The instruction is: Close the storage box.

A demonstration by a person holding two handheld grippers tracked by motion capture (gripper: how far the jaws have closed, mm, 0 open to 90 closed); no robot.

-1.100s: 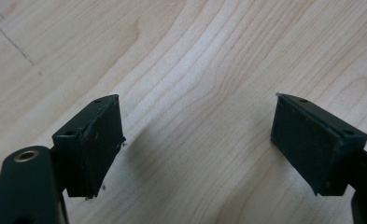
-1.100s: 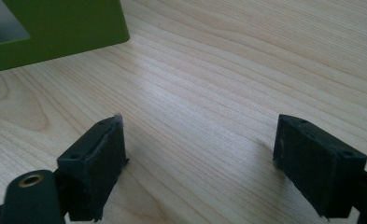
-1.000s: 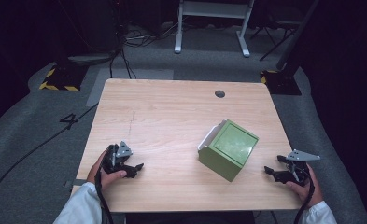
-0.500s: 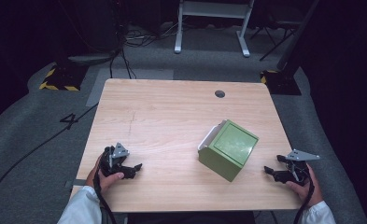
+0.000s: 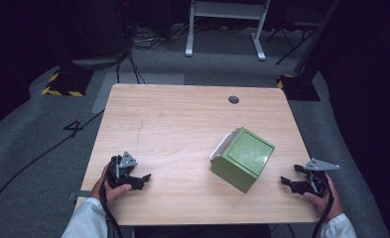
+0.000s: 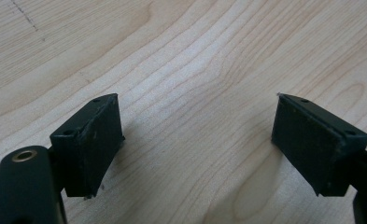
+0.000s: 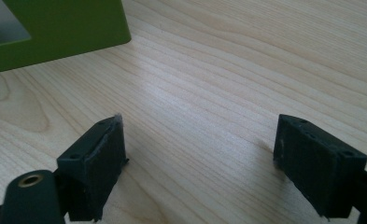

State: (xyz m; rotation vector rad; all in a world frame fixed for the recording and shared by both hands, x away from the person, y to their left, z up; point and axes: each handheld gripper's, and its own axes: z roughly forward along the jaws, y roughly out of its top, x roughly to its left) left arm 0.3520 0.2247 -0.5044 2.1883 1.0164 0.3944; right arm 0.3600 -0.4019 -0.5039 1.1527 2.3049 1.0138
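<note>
High view: one wooden table, one green box, two grippers, two hands. Box lying tilted on the table, right of centre, with a pale open side turned away from the right gripper. One dark round hole in the tabletop, beyond the box, near the far edge. Left gripper well left of the box, near the table's front edge, held by the left hand, white sleeve behind it; jaws apart, pointing toward the box, nothing between them. Right gripper just right of the box, at the table's right front corner, held by the right hand, grey three-cornered plate on top; jaws apart and empty, aimed at the box, not touching it. One cable trailing from each gripper. Beyond the table, away from the box: grey floor, one number 4 marked there, two yellow-and-black striped blocks, one white frame on two legs. Left gripper view: two black jaws spread wide over bare wood grain, nothing gripped, pads low over the tabletop. Right gripper view: two black jaws likewise wide apart over bare wood, nothing held; one corner of the green box at upper left, apart from the pads, with a pale opening in its face.
</note>
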